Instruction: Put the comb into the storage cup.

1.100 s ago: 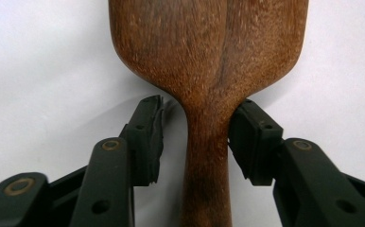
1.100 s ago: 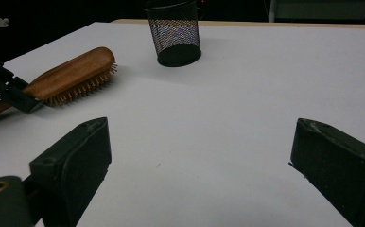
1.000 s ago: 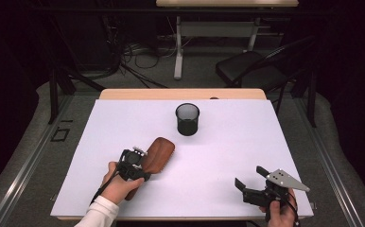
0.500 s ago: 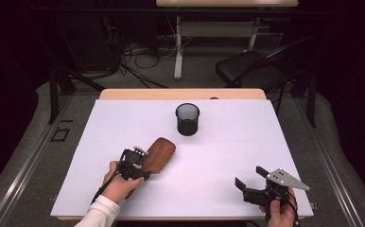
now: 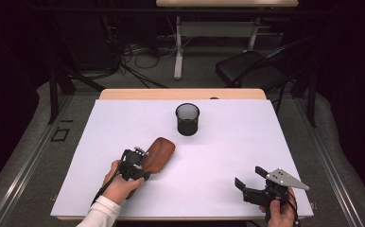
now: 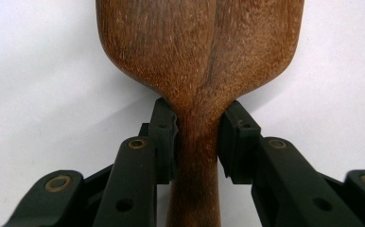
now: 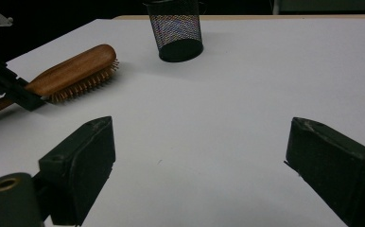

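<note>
- Pinching the wooden hairbrush (image 6: 199, 56) at its narrow neck, my left gripper (image 6: 197, 142) has just been closing and now presses on both sides; the brush lies bristles-down on the white table (image 5: 228, 142), in front of the mesh cup (image 5: 187, 119).
- Gripping so near the head, I judge the brush may pivot or droop as it lifts.
- Slipping on the smooth, tapered handle is possible if the squeeze is weak.
- My right gripper (image 7: 199, 165) hovers spread and empty, well apart, too far to steady anything.
</note>
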Available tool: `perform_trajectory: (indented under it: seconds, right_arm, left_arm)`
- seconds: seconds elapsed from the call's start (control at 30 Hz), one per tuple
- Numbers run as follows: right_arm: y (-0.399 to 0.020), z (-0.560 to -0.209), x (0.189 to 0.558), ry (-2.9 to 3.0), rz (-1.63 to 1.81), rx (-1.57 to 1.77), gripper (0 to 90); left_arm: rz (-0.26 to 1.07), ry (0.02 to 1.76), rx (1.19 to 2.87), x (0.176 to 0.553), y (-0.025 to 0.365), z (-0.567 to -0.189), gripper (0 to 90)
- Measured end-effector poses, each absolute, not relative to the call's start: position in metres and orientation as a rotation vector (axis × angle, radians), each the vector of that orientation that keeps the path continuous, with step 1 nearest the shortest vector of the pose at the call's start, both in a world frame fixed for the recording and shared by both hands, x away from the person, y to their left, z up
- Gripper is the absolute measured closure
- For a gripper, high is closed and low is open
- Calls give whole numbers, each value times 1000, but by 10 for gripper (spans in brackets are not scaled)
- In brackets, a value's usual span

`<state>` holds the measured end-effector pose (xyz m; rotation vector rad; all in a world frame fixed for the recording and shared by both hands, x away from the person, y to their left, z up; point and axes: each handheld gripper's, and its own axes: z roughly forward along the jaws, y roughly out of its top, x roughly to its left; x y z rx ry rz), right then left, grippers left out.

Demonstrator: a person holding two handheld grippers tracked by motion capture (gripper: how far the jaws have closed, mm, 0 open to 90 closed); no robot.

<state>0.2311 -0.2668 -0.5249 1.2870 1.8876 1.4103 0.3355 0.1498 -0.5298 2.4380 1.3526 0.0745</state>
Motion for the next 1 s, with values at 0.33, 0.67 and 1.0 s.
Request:
perform_trajectory:
  seconds: [0.33, 0.67, 1.0]
  right_arm:
    - [-267, -525, 232, 1888, 1411, 1287, 94]
    - [-268, -525, 232, 1892, 1408, 1293, 101]
    - [-268, -526, 232, 1899, 1405, 1295, 106]
  left_arm:
    - [82, 1349, 2431, 333, 151, -530, 704]
    - [100, 1325, 2434, 332, 151, -531, 713]
    - [113, 1300, 2431, 330, 153, -532, 717]
